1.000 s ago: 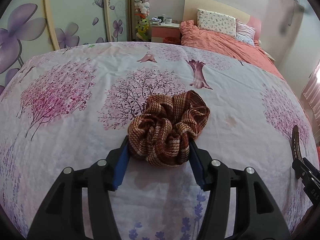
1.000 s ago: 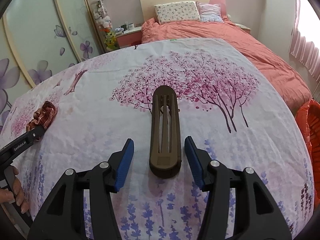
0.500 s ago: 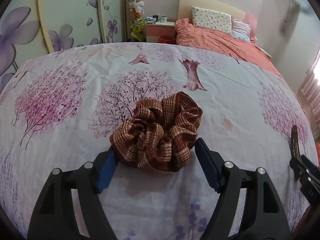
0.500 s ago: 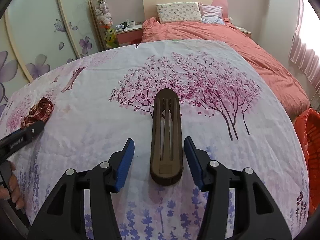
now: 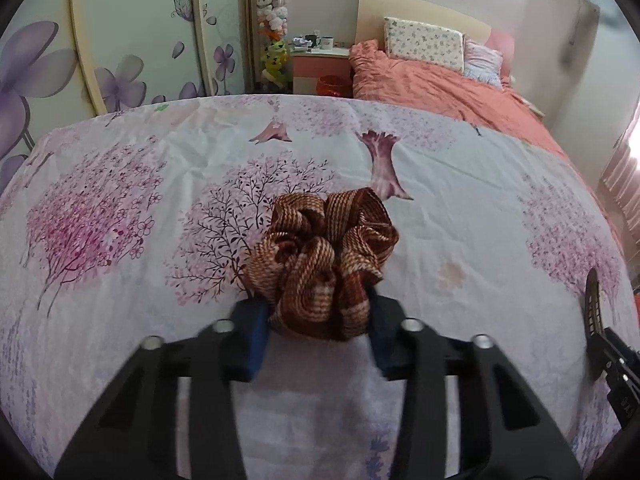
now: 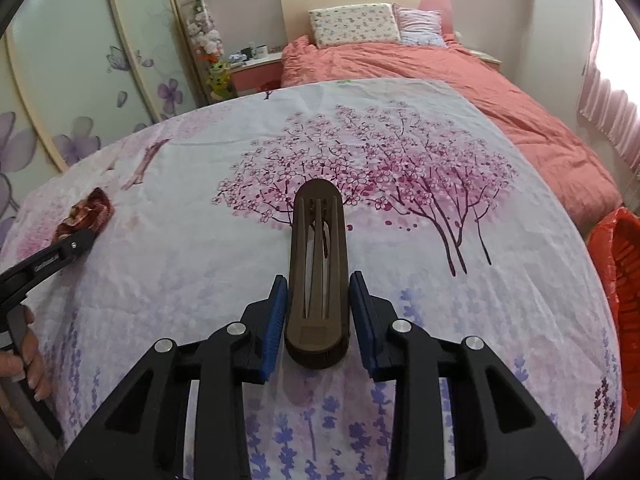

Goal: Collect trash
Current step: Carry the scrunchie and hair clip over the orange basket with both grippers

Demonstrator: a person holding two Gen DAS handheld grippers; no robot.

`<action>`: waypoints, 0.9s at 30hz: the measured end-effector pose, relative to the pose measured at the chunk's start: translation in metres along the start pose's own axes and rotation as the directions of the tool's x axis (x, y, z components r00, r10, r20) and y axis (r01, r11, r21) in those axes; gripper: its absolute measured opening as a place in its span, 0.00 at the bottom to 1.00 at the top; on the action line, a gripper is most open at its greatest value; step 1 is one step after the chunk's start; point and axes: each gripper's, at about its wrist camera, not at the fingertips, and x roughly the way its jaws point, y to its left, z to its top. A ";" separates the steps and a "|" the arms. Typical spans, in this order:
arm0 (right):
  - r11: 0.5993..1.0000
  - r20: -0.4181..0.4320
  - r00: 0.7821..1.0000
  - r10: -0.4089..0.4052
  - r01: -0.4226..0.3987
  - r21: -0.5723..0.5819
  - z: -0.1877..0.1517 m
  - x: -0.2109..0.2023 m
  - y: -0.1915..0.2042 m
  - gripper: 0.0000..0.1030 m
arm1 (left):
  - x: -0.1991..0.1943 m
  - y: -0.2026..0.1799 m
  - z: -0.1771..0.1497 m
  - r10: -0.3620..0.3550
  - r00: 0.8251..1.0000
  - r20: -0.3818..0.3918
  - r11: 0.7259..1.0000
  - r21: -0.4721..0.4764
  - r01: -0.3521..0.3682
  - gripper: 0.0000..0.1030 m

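A brown striped fabric scrunchie (image 5: 324, 256) lies on the floral sheet (image 5: 120, 240). My left gripper (image 5: 320, 320) is closing on it, its blue pads pressing into both sides of the bunched cloth. In the right wrist view a long brown slotted hair clip (image 6: 318, 240) lies lengthwise on the sheet. My right gripper (image 6: 318, 300) is closing around the clip's near end, with a pad against each side. The scrunchie (image 6: 86, 212) and a left finger (image 6: 60, 252) show at that view's left edge. The clip (image 5: 592, 304) appears at the right edge of the left wrist view.
An orange-red mesh basket (image 6: 618, 280) stands off the sheet's right side. Behind lies a bed with a coral duvet (image 6: 480, 92) and pillows. A nightstand (image 5: 320, 64), a small red bin (image 5: 334, 84) and flowered wardrobe doors (image 5: 120, 40) stand at the back left. A hand (image 6: 28, 352) holds the left gripper.
The left jaws widened around the scrunchie, then squeezed in on it and bunched it up. The right jaws narrowed from well clear of the clip to its sides.
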 end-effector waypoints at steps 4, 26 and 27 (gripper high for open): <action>1.000 0.013 1.000 0.028 -0.028 0.009 -0.008 -0.010 -0.006 0.32 | -0.009 0.004 -0.004 -0.024 0.999 0.030 1.000 -0.007 0.025 0.26; 0.998 0.239 0.970 -0.049 0.037 0.054 -0.021 -0.141 -0.057 0.32 | -0.148 -0.073 -0.035 -0.108 0.977 0.183 0.988 0.132 0.085 0.26; 0.997 0.253 0.966 -0.059 0.046 0.055 -0.022 -0.148 -0.061 0.32 | -0.155 -0.081 -0.037 -0.120 0.975 0.187 0.985 0.144 0.093 0.26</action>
